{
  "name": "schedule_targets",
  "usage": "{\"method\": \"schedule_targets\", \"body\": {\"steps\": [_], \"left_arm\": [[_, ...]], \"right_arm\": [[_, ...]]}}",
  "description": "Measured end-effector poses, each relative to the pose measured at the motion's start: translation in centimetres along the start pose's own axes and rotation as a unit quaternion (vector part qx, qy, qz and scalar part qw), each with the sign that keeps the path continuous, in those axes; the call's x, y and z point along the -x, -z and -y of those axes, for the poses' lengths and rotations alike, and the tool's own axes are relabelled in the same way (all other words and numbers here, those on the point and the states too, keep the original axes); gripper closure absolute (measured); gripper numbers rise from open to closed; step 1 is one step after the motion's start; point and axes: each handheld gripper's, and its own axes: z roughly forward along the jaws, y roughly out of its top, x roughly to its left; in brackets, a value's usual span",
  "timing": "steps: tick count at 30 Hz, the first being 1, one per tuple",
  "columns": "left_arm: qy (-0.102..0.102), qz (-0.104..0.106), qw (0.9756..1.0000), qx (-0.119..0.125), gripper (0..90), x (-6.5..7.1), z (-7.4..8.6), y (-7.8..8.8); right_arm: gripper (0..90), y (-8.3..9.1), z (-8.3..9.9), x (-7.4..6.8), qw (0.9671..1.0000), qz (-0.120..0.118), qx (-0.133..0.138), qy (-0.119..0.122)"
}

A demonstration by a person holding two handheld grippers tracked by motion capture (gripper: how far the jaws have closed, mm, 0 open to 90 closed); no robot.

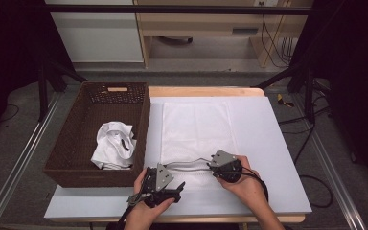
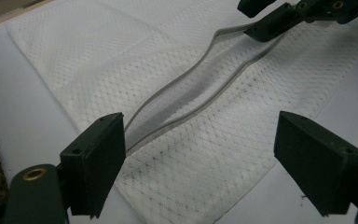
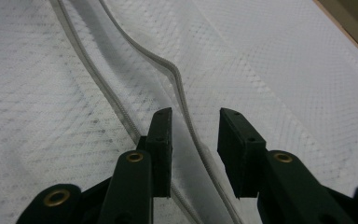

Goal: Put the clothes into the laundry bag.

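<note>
Flat on the pale worktop (image 1: 278, 158), lower centre of the high view: a white mesh laundry bag (image 1: 196, 129) with a grey zipper opening (image 1: 188, 165) gaping along its near edge. Long axis of that opening running left to right across the frame, from the left tongs (image 1: 176, 188) to the right tongs (image 1: 215, 165).

Right tongs (image 3: 195, 140) partly apart, straddling one grey zipper edge (image 3: 179, 88) in the right gripper view, pads not seen pressing on the tape, strip passing up the middle of the frame between them. Clearly the nearer pair, sitting at the opening's right end.

Left tongs (image 2: 200, 158) wide apart in the left gripper view, nothing between them, mesh beneath and the opening's left end just beside the left-hand pad, trailing away toward the upper right of the frame, where the other pair sits on it.

At the left of the high view, a dark brown woven basket (image 1: 72, 139) holding a crumpled white garment (image 1: 114, 146).

Likely hinge of the coming move: a closing pinch on the straddled edge, then a matching grab by the left pair.
</note>
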Motion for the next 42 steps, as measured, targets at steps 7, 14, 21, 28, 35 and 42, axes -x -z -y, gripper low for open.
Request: {"method": "schedule_targets", "body": {"steps": [7,14,21,28,35,42], "left_arm": [[0.001,-0.001,1.0,0.003,17.3,0.0,0.0,0.1],[0.002,-0.001,1.0,0.003,17.4,-0.1,0.0,0.1],[0.003,-0.002,1.0,0.005,17.5,-0.2,0.0,0.1],[0.006,-0.009,0.9999,0.008,17.5,-0.5,-0.1,0.3],[0.002,-0.009,0.9999,0.007,17.8,-0.5,-0.1,0.3],[0.003,-0.008,0.9999,0.007,17.9,-0.3,-0.1,0.2]], "right_arm": [[69.5,-0.8,0.1,0.1,0.9999,-0.007,-0.015,0.003],[82.7,-0.9,0.0,-0.2,0.9996,-0.012,-0.022,0.013],[88.6,-0.8,-0.3,-0.6,0.9995,-0.017,-0.022,0.016],[89.0,-0.7,-1.2,-1.4,0.9995,-0.019,-0.018,0.015],[89.0,-0.8,-1.5,-1.6,0.9997,-0.007,-0.02,0.015],[89.1,-0.5,-2.0,-1.3,0.9999,0.008,-0.008,0.012]]}}
